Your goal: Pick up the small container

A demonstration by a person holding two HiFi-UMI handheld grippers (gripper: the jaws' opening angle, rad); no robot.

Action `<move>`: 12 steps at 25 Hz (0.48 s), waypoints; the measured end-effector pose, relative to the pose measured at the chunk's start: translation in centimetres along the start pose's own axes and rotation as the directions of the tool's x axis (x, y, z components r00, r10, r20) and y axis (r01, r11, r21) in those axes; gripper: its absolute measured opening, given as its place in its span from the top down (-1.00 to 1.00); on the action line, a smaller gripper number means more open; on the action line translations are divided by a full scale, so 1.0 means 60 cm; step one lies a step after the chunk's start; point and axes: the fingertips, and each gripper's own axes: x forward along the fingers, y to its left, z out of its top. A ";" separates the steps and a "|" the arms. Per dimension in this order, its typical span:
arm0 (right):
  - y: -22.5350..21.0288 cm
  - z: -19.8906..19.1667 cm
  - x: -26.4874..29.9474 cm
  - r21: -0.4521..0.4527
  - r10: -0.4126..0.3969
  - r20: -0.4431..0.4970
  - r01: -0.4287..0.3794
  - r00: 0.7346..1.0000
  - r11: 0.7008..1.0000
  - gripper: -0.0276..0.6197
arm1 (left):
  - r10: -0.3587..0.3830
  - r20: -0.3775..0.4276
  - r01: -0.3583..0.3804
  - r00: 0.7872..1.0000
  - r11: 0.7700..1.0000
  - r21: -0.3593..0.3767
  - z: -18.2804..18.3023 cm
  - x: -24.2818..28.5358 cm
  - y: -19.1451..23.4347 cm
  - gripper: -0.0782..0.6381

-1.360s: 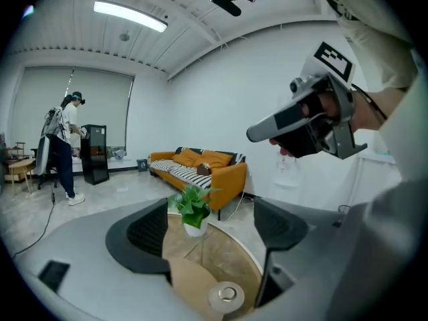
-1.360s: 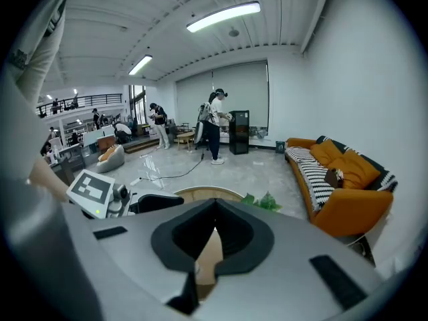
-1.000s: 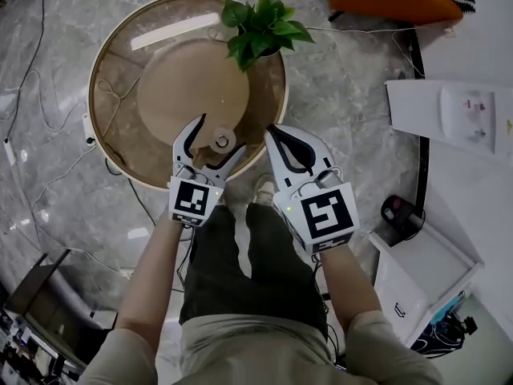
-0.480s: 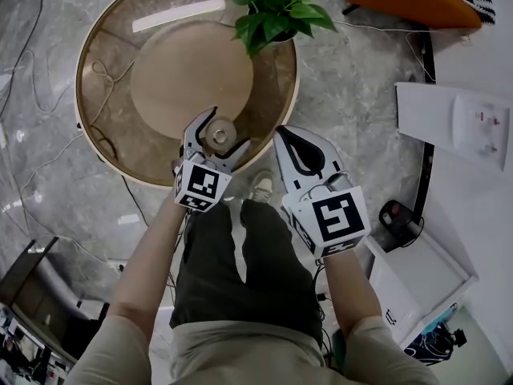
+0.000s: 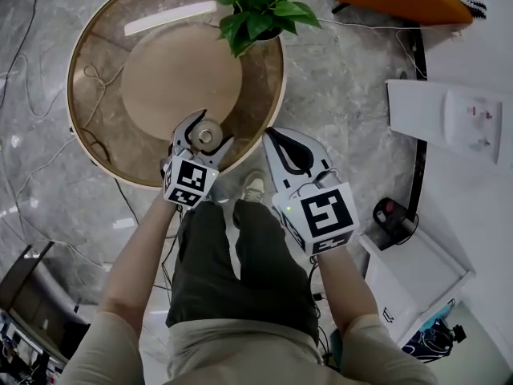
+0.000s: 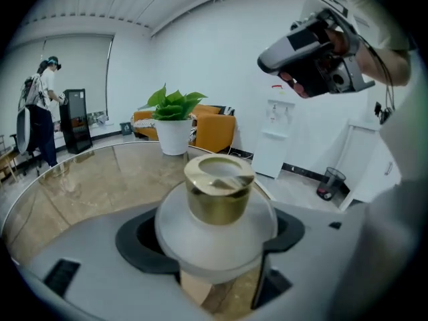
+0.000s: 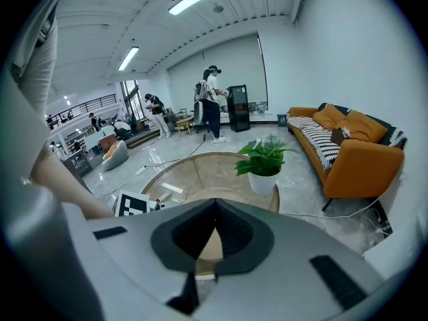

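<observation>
Table: round glass top (image 5: 104,70), glossy, with a pale rim and a tan disc under the glass.
Left gripper: mine (image 5: 210,125), grey shell with dark curved pads. The jaws stand wide on either side of the container and have just been closing in. The pads are near its body, and I see no squeeze.
Small container: it (image 6: 219,196) stands on the glass near the table's near edge, between my left jaws. It has a squat frosted white bulb body and a shiny gold cylindrical cap with a dished top.
Plant: broad green leaves (image 5: 260,6) in a smooth white pot at the table's far edge.
Right gripper: mine (image 5: 272,135) is beside the left one and off the table. Its jaw tips meet and nothing is held.
</observation>
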 end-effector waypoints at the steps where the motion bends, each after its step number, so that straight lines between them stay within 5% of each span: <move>1: -0.001 0.005 -0.005 -0.001 -0.003 0.003 0.003 1.000 1.000 0.93 | -0.011 -0.003 0.011 1.000 1.000 -0.009 0.004 -0.006 -0.002 -0.17; 5: -0.005 0.039 -0.040 0.001 -0.020 0.019 0.020 1.000 1.000 0.93 | -0.020 -0.022 0.020 1.000 1.000 0.012 0.048 -0.044 -0.009 -0.17; 12: -0.006 0.154 -0.137 0.003 -0.044 0.064 0.044 0.997 0.999 0.93 | 0.012 0.023 -0.010 1.000 0.997 -0.072 0.202 -0.164 0.011 -0.16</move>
